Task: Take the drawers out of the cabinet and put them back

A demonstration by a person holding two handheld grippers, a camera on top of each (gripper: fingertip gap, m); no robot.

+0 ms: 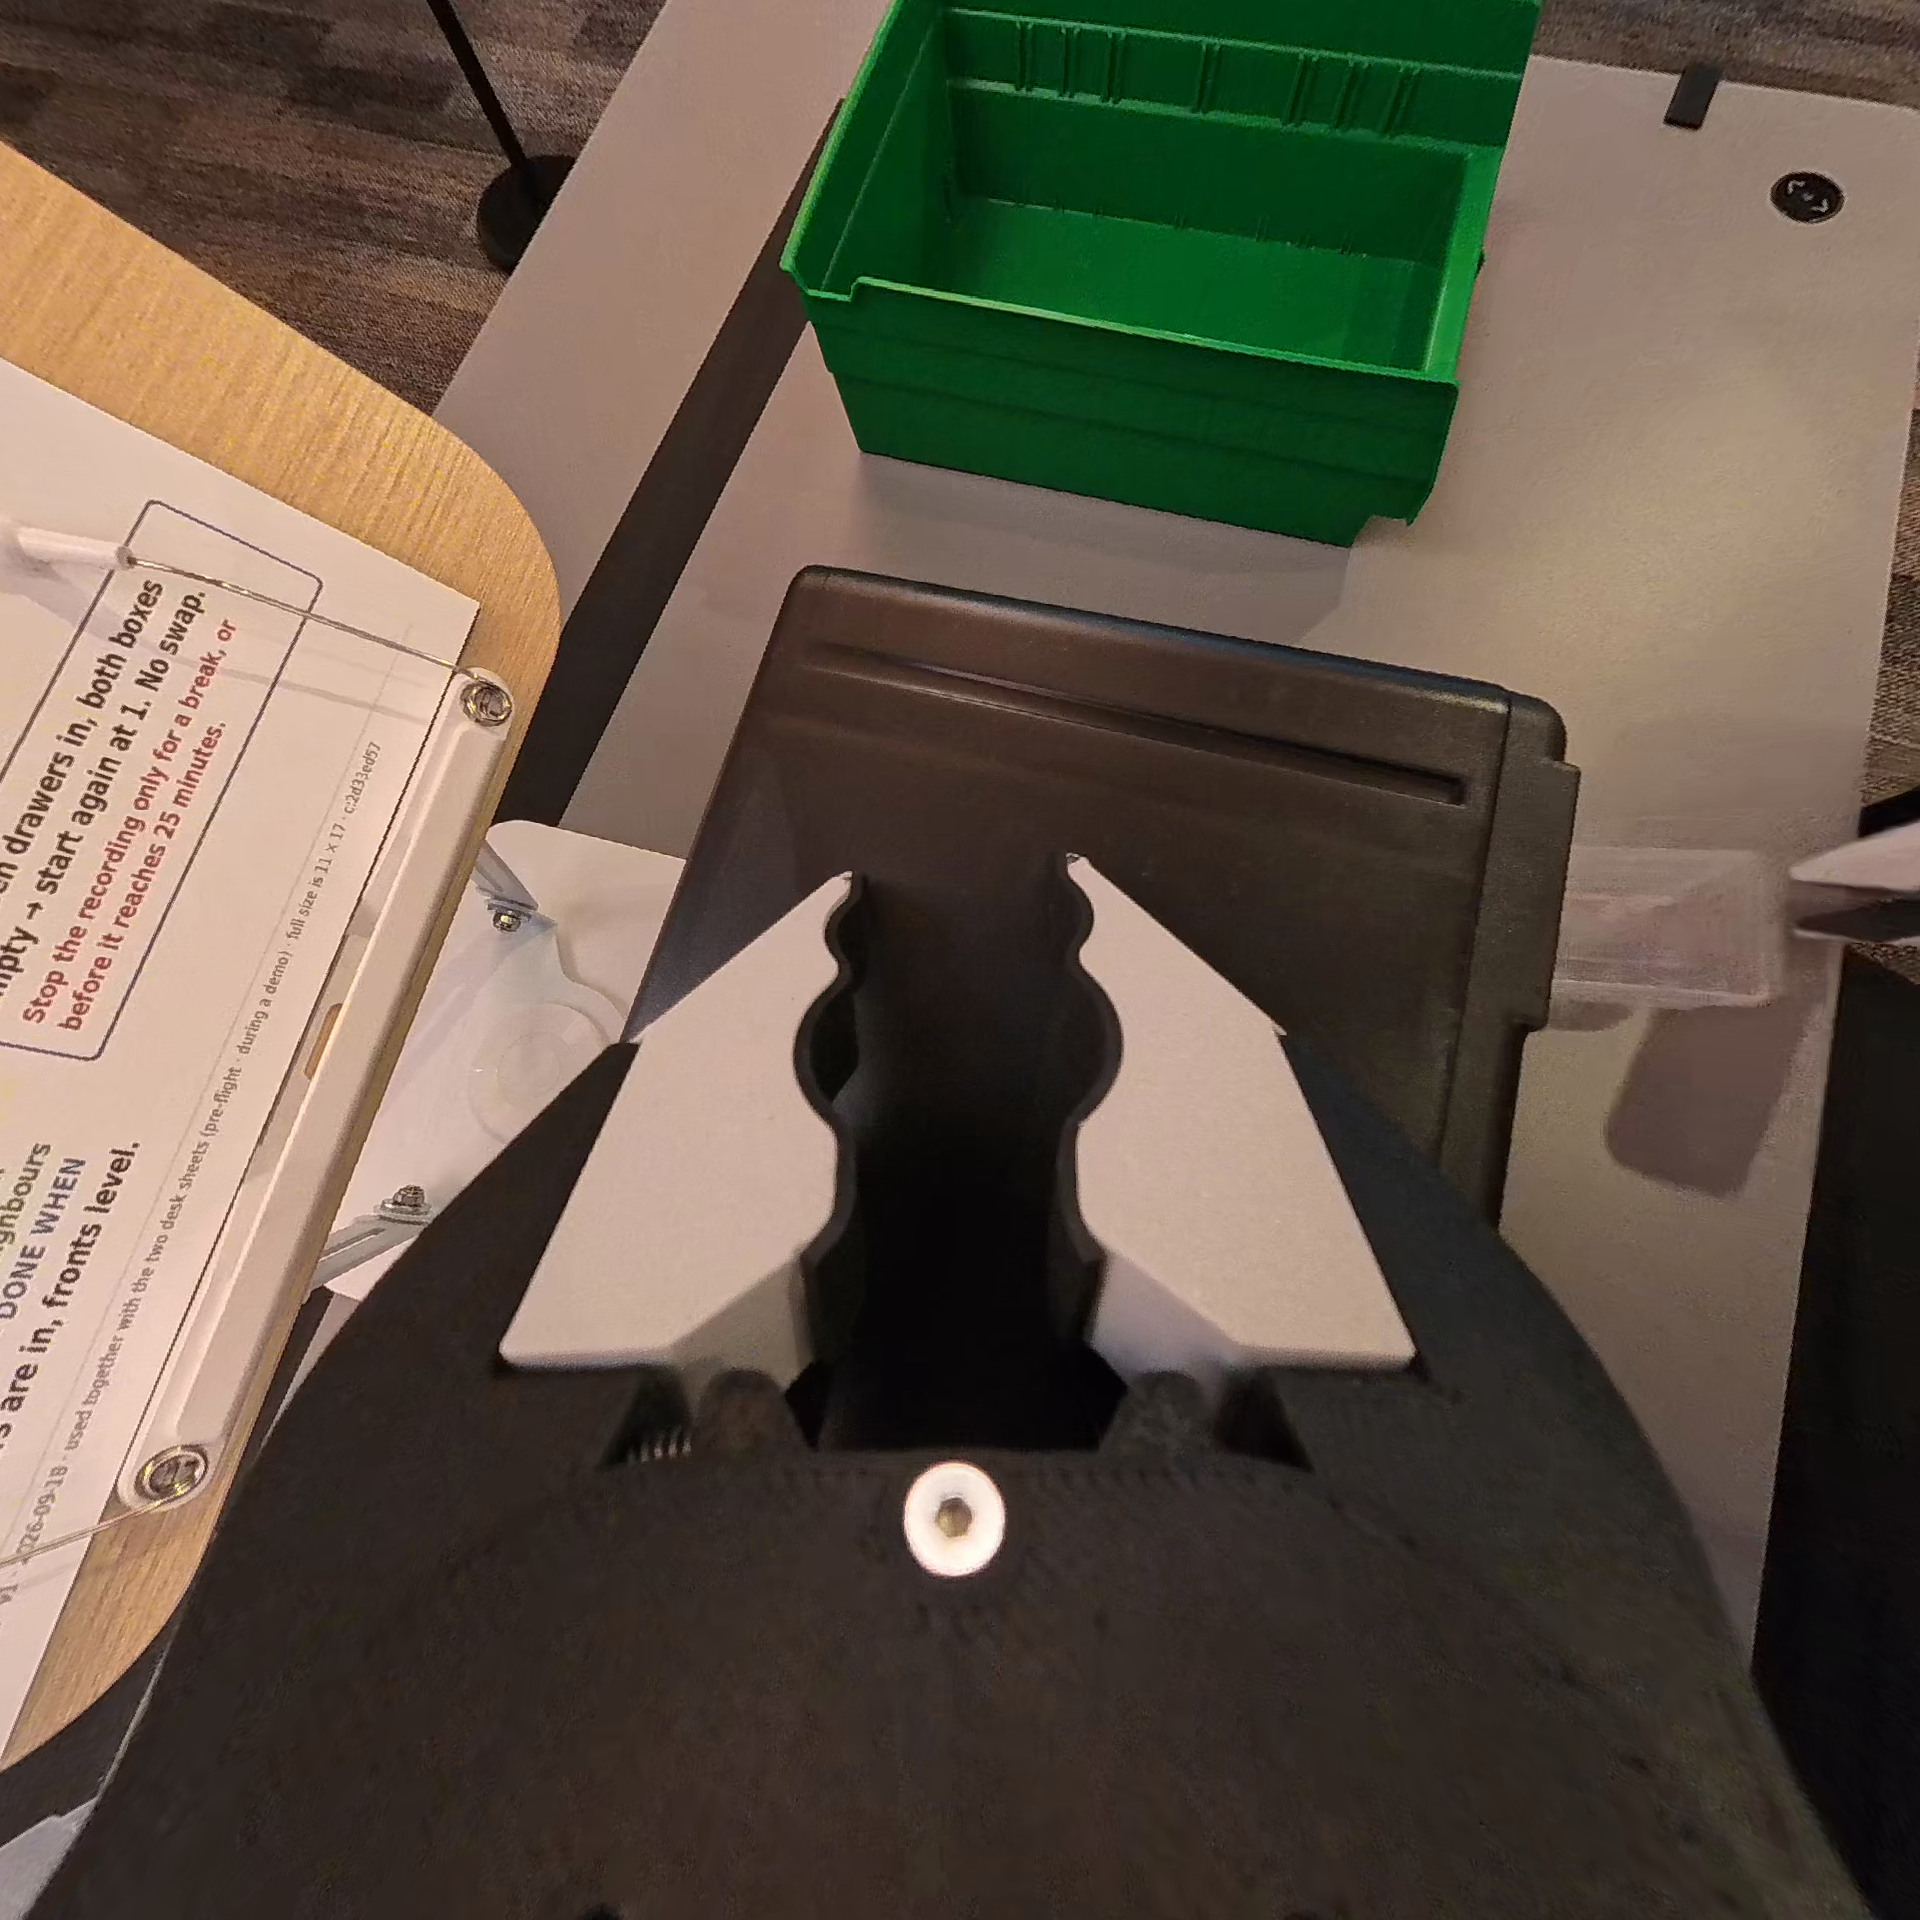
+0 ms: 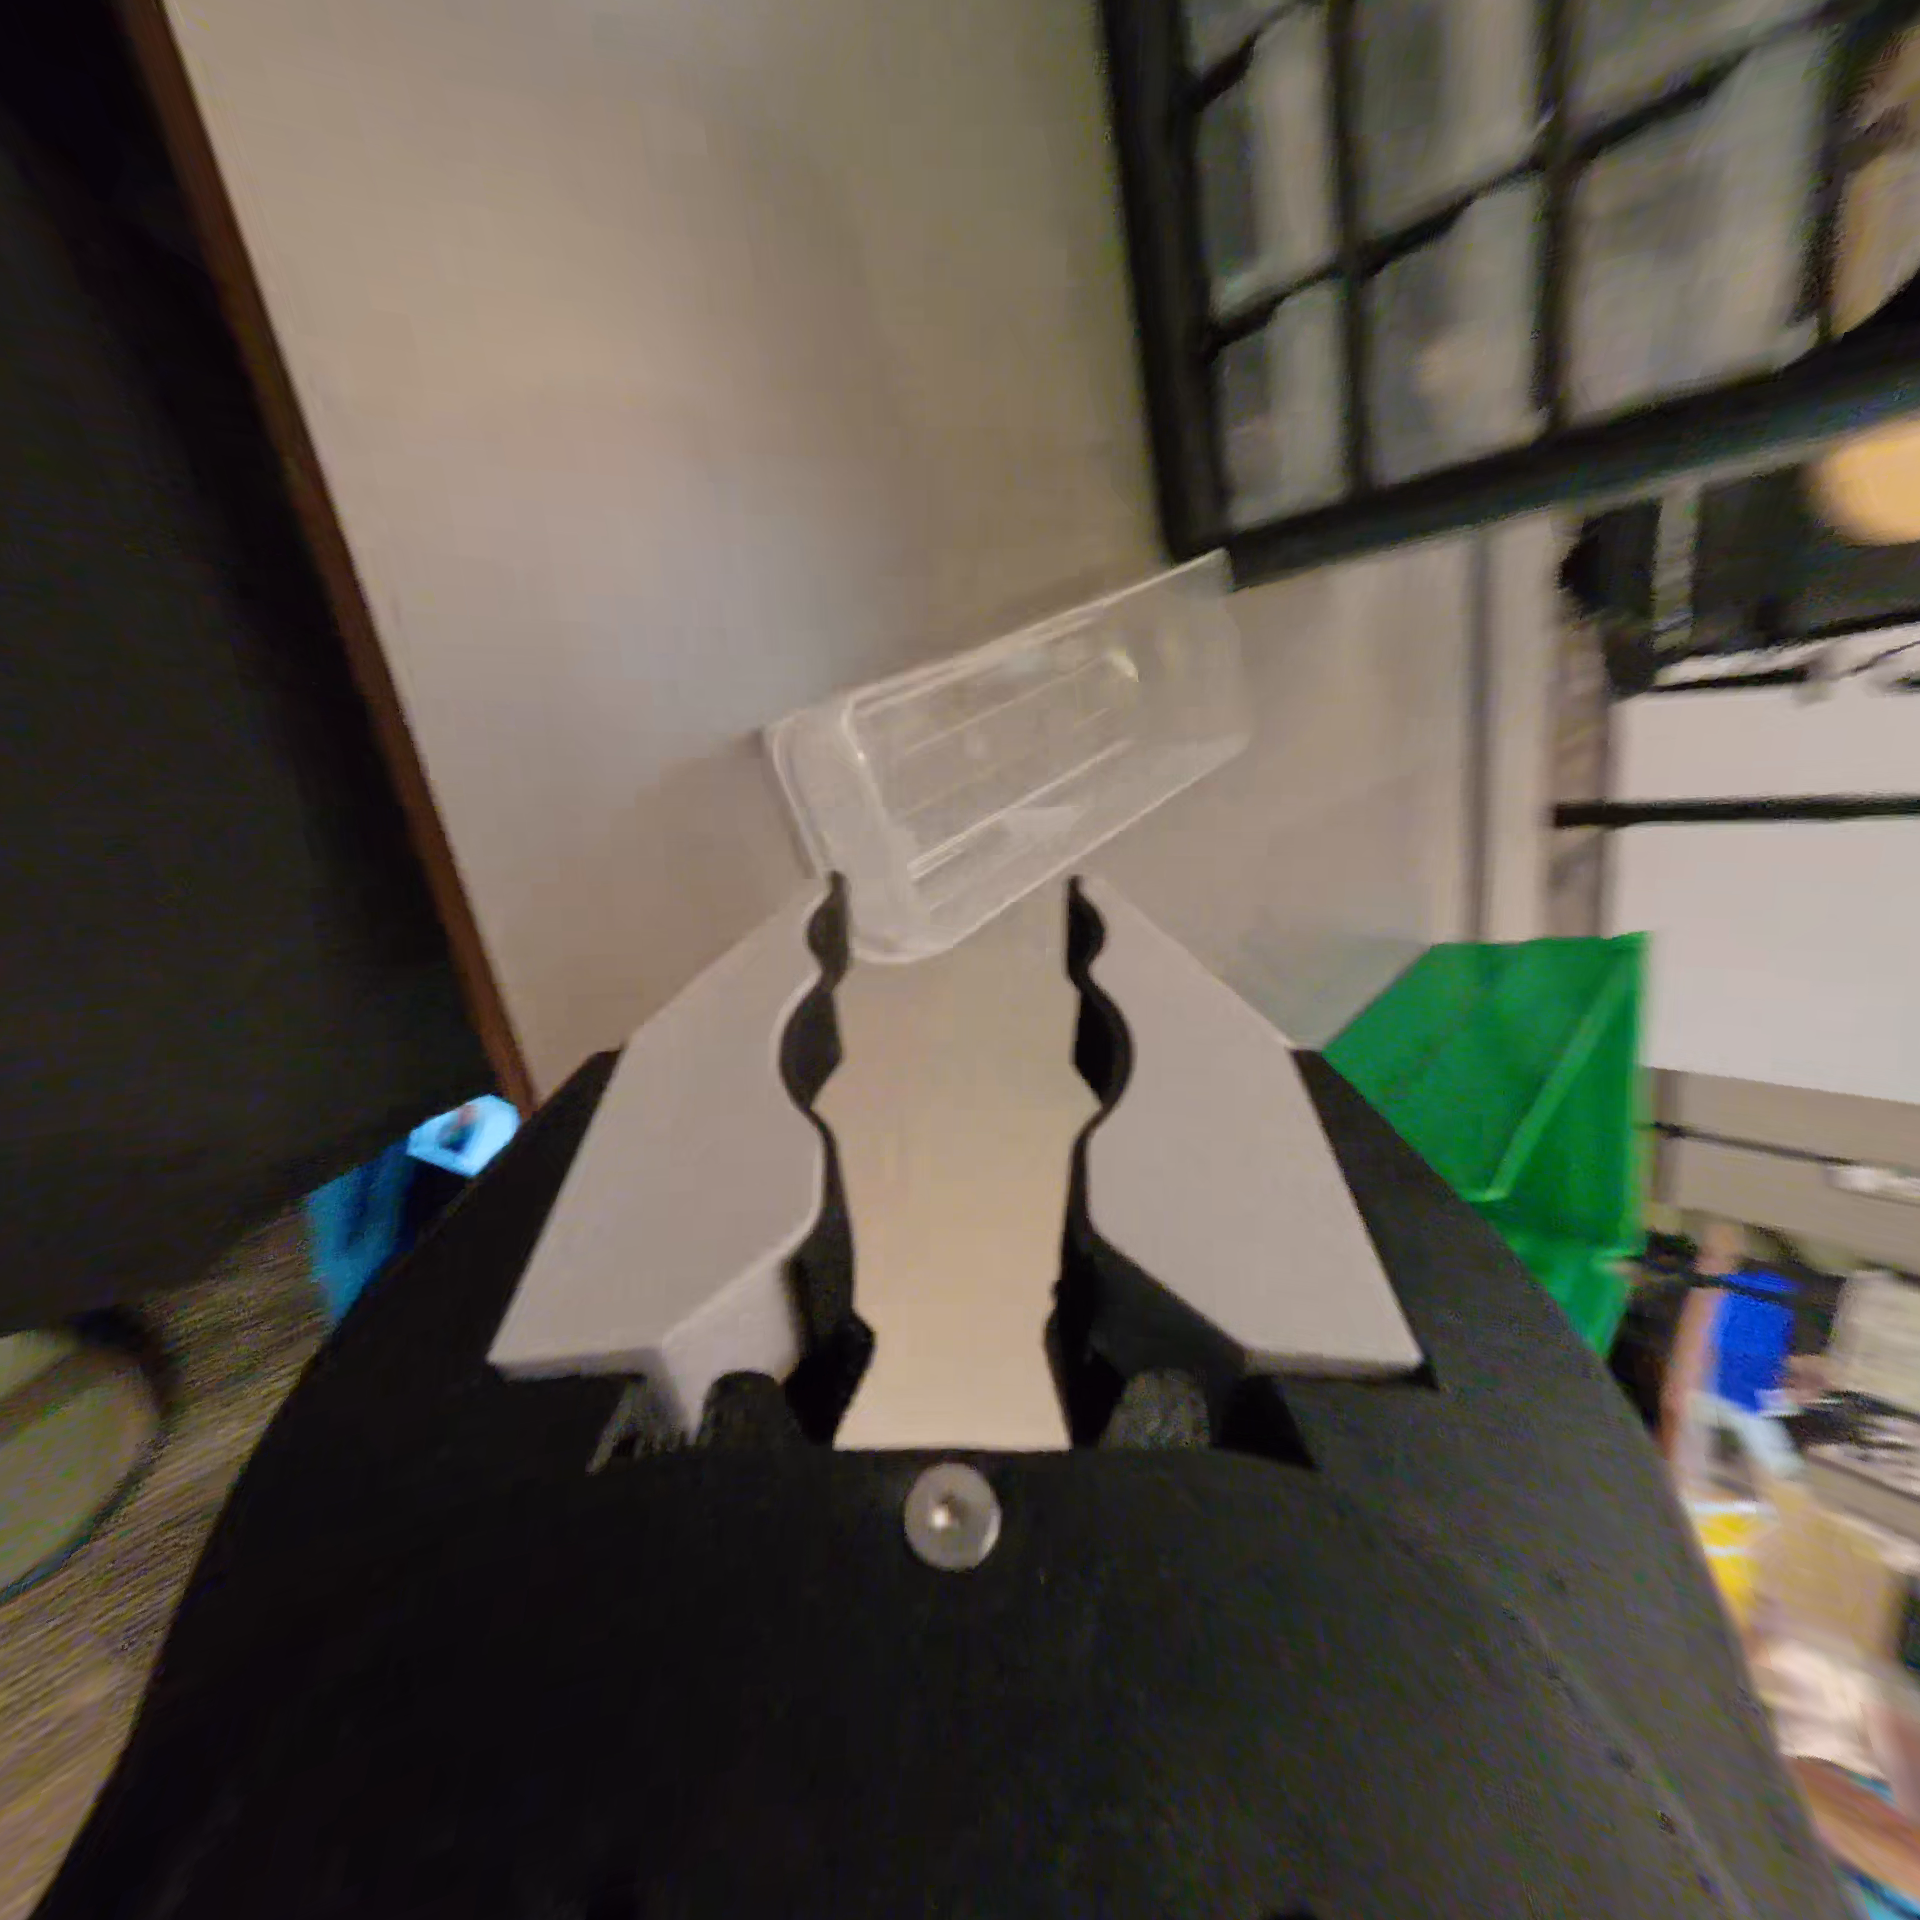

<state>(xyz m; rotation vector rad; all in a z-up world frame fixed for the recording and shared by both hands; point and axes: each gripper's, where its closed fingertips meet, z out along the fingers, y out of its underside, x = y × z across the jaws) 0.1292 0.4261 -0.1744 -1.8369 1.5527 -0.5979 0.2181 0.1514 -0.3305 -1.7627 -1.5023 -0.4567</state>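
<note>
Drawer [image 2: 1013, 774], clear plastic, lies tilted just past the parted, empty right gripper [image 2: 954, 883]; left gripper [image 1: 961, 868] gapes empty too.

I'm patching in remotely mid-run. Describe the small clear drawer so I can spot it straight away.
Start at the grey table with the big green bin and the black cabinet. Just off the cabinet's right side, the small clear drawer lies at the tips of the right gripper, whose fingers are apart. It is the only see-through, colourless piece; its neighbours are solid green or black.

Grey table [image 1: 1039, 540], wooden side desk [image 1: 208, 343], patterned carpet [image 1: 260, 135].
</note>
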